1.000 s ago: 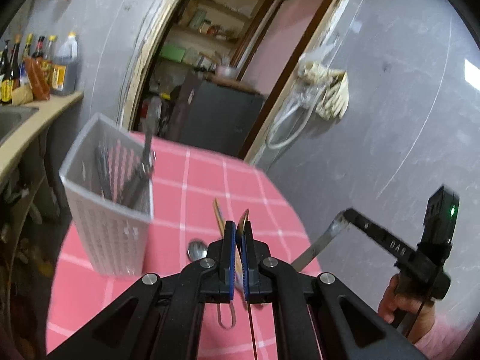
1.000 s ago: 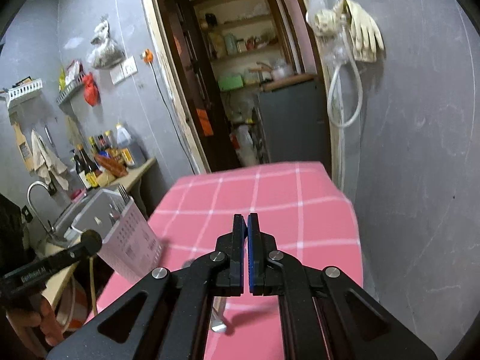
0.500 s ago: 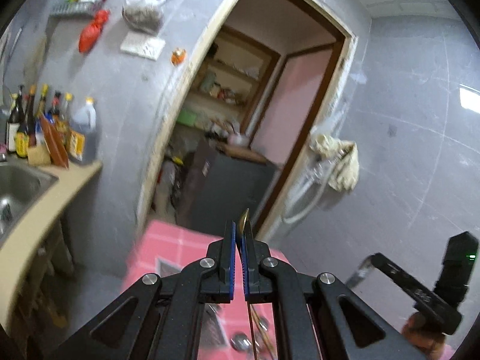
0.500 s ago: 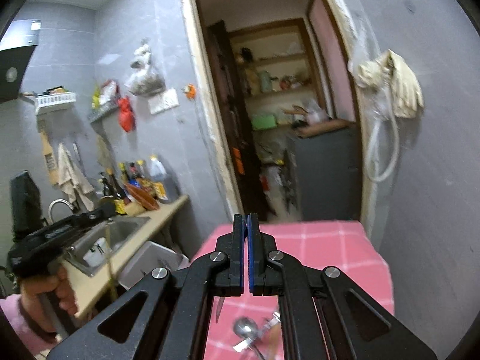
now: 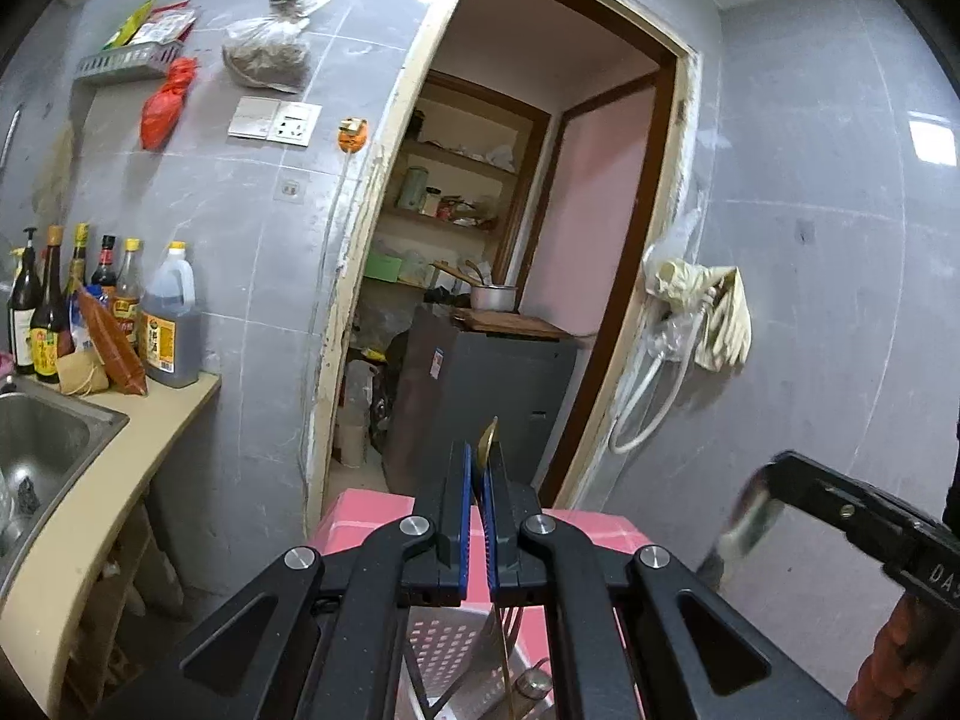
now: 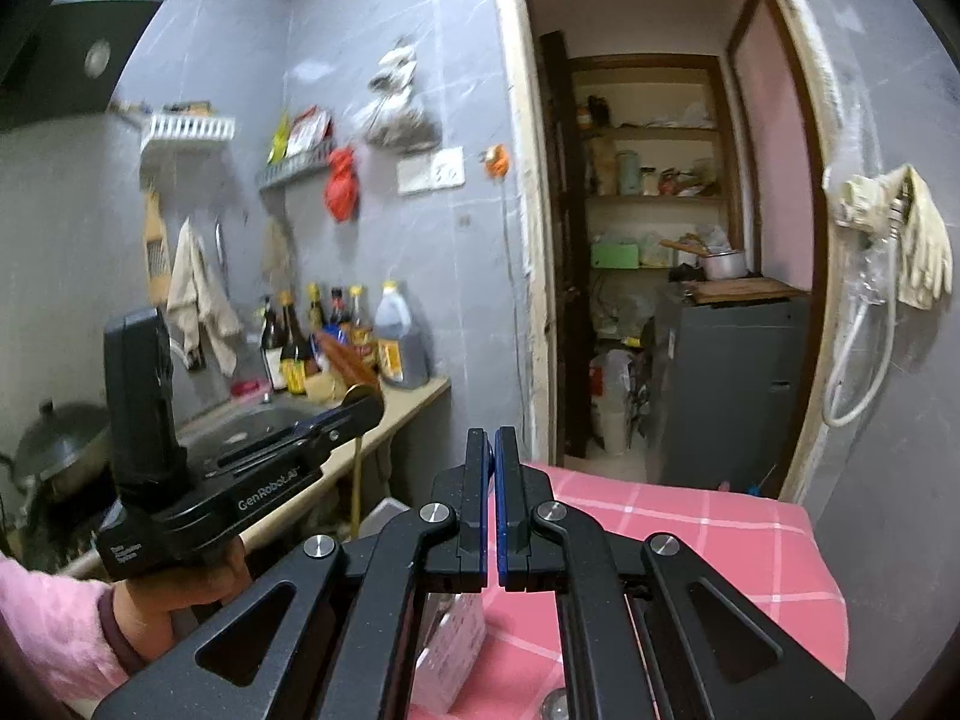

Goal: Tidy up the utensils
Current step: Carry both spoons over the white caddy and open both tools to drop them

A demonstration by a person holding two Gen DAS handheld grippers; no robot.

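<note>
Left wrist view: the left gripper [image 5: 477,474] is clenched on a thin gold-coloured utensil [image 5: 487,439], whose rounded tip sticks up between the blue pads while its slim stem hangs down below the jaws toward the perforated utensil basket [image 5: 447,645] on the pink checked worktop [image 5: 360,519]. A second ago this view looked down on the worktop, with the basket standing at the left and a spoon lying near the gripper; now it is raised toward the doorway [image 5: 510,240], and only the far edge of the worktop and part of the basket show beneath the jaws. The right gripper [image 5: 759,501] shows at the right edge, blurred, with a pale metallic thing at its tip that I cannot make out.

Right wrist view: the right gripper [image 6: 494,462] has its pads pressed together; from here nothing can be seen between them. The left gripper [image 6: 360,405] is at the left, held by a hand [image 6: 174,591] in a pink sleeve [image 6: 48,630], with the gold utensil [image 6: 358,462] hanging down from its tip. A white corner of the basket [image 6: 456,642] shows under the right jaws. Compared with a second ago, this view too has tilted up: the sink counter [image 6: 414,393] and bottles [image 6: 336,330] sit higher and nearer, and less of the pink worktop [image 6: 720,540] is visible.
</note>
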